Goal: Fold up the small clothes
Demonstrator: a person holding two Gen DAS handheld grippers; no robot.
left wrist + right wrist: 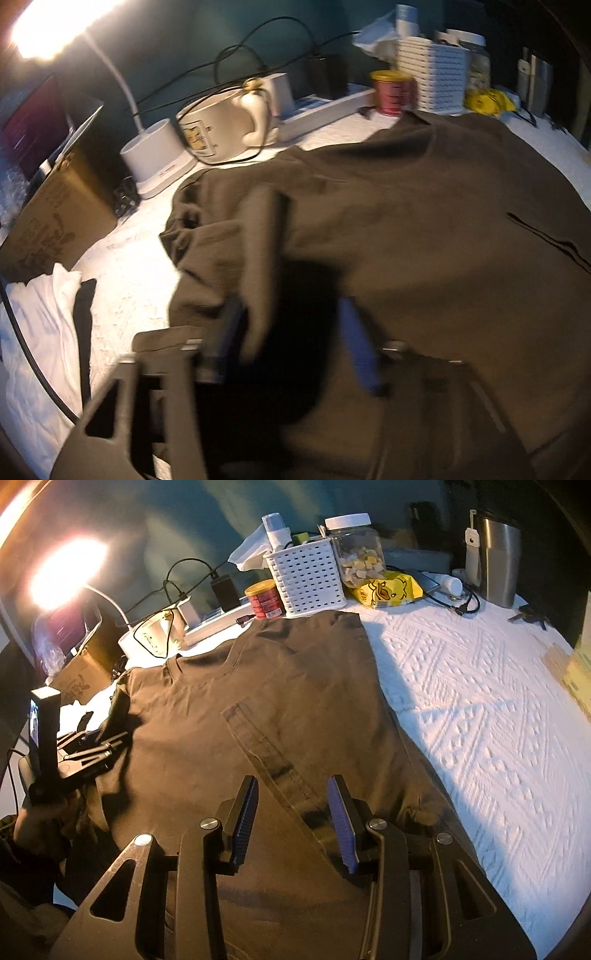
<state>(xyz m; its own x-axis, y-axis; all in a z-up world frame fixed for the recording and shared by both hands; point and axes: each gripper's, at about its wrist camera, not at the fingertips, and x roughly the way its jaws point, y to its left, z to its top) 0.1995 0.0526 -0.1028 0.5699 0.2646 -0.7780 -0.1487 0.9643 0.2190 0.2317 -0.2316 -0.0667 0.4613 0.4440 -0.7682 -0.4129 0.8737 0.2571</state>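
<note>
A dark brown T-shirt [266, 709] lies spread on the white textured cloth [480, 716], its right side folded over along a straight edge. My right gripper [291, 812] is open and empty, hovering over the shirt's lower middle. My left gripper [291, 325] hangs over the shirt's left sleeve area [207, 236]; its fingers stand apart and a fold of brown fabric drapes over the left finger [231, 328]. The view is blurred. The left gripper also shows in the right wrist view [110, 734] at the shirt's left edge.
A lit desk lamp [155, 162], a white mug [225, 129], cables, a red can [264, 600], a white basket [306, 578], a snack jar [356, 550], a yellow packet [388, 589] and a steel tumbler [498, 561] line the back. A cardboard box [62, 214] and white cloth [37, 332] lie left.
</note>
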